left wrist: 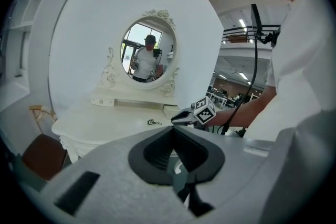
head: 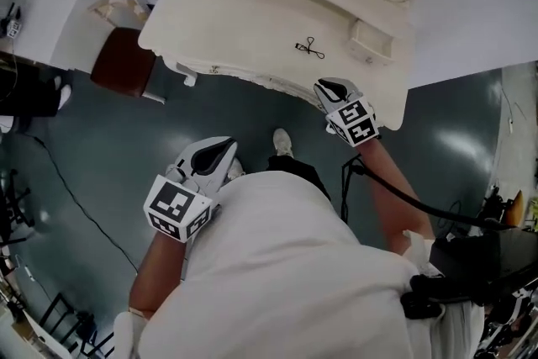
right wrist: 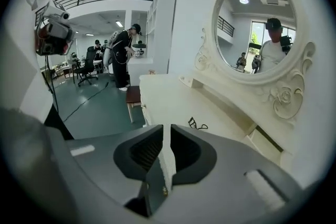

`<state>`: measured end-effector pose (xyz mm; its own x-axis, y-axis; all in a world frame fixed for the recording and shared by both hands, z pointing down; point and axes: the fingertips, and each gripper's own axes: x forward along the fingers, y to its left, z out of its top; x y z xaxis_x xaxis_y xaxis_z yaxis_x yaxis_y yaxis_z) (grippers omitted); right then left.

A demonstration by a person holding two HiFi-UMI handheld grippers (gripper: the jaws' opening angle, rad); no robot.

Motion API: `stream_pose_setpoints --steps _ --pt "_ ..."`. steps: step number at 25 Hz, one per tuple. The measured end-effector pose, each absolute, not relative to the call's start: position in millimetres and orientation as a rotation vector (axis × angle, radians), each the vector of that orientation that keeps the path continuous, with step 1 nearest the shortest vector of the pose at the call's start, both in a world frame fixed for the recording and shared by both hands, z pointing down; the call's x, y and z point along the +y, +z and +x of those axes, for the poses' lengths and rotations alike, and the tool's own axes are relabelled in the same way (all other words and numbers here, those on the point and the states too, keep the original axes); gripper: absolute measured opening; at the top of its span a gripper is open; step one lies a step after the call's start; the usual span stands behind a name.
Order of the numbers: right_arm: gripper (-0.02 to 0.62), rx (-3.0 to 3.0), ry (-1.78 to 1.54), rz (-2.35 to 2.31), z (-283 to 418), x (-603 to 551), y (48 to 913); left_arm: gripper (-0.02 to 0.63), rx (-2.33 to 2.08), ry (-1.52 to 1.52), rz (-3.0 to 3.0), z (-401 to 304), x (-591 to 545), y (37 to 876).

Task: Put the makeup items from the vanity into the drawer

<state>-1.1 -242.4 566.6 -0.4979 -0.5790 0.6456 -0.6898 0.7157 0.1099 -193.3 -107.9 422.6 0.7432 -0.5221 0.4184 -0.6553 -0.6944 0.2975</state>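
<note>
Because the eyelash curler (head: 309,48) looks like thin metal, I judge it light, stiff and slippery. It lies flat at the middle of the vanity (head: 235,13) top and is best pinched across its hinged middle. Its long axis runs roughly along the vanity's front edge; which end is the handle is too small to tell. The right gripper (head: 332,87), at the vanity's front edge, has its 2 jaws a thin slit apart on nothing. The left gripper (head: 220,152), well off the vanity, is pressed together, empty.
</note>
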Motion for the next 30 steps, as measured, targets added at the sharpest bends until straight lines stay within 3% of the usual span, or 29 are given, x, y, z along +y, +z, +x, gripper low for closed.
stream_pose_setpoints --steps 17,23,30 --pt "0.084 -2.173 0.082 0.707 -2.9 -384.2 649.9 0.003 -1.190 0.457 2.327 -154.4 -171.1 419.0" --pt "0.029 -2.154 0.080 0.680 -2.9 -395.6 663.3 0.003 -1.257 0.471 2.291 -155.2 -179.4 418.1" --pt "0.015 -2.210 0.084 0.690 -5.0 -390.2 640.6 0.003 -1.245 0.486 2.315 -148.9 -192.0 413.8"
